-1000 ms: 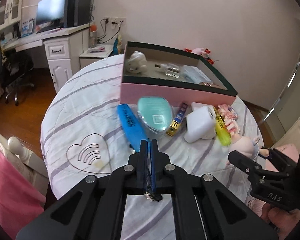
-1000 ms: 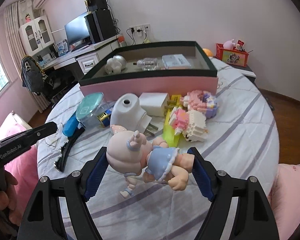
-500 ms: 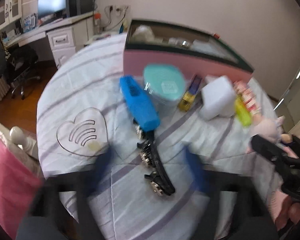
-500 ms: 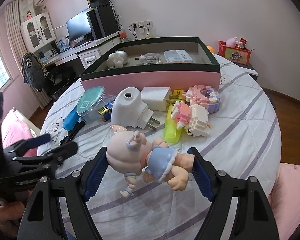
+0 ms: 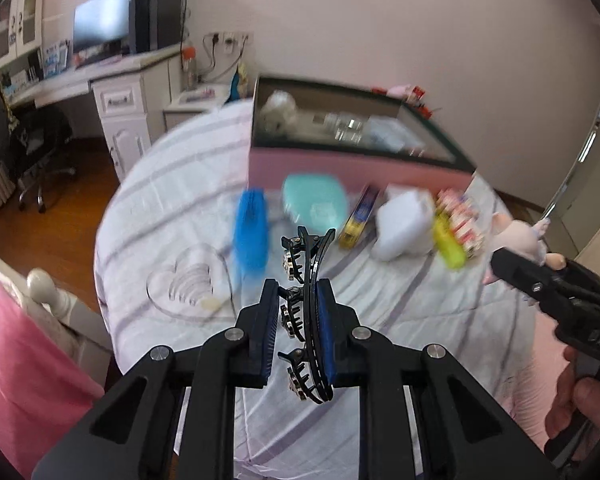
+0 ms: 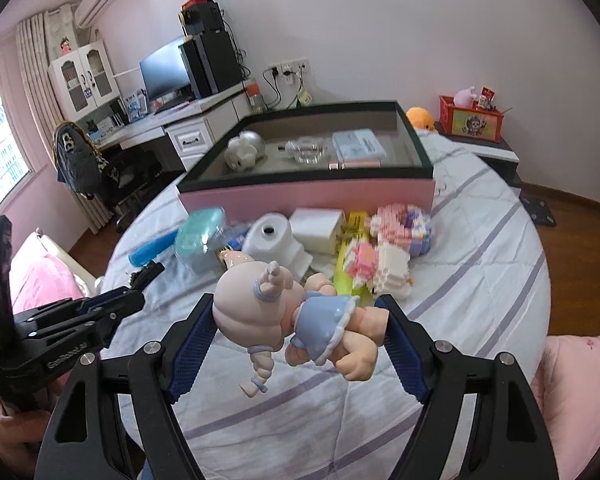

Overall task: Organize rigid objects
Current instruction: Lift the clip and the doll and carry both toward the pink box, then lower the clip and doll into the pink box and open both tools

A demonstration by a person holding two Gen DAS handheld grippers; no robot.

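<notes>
the left gripper (image 5: 296, 320) has just closed again after springing apart for a moment, and the black hair clip (image 5: 308, 304) that lay flat on the striped tablecloth (image 5: 400, 320) half a second ago now stands clamped between its blue pads, teeth turned left, its tip poking up past the fingertips and seemingly lifted off the cloth. so the regrasp seems to have worked, and the clip looks ready to be carried over. the right gripper (image 6: 300, 328), as a second ago, is clenched wide on the baby doll (image 6: 296, 312), head against the left pad and feet at the right one, held clear of the table. a little farther out the loose things wait in a row: a blue brush (image 5: 252, 232), a teal-lidded container (image 5: 315, 204), a white plug-in device (image 5: 404, 224), a yellow-green piece (image 5: 448, 240) and the pink block toys (image 6: 384, 252). beyond them, at the far side of the table, the pink box (image 6: 308, 196) sits open, holding a few items with room to spare; both held things likely belong there.
</notes>
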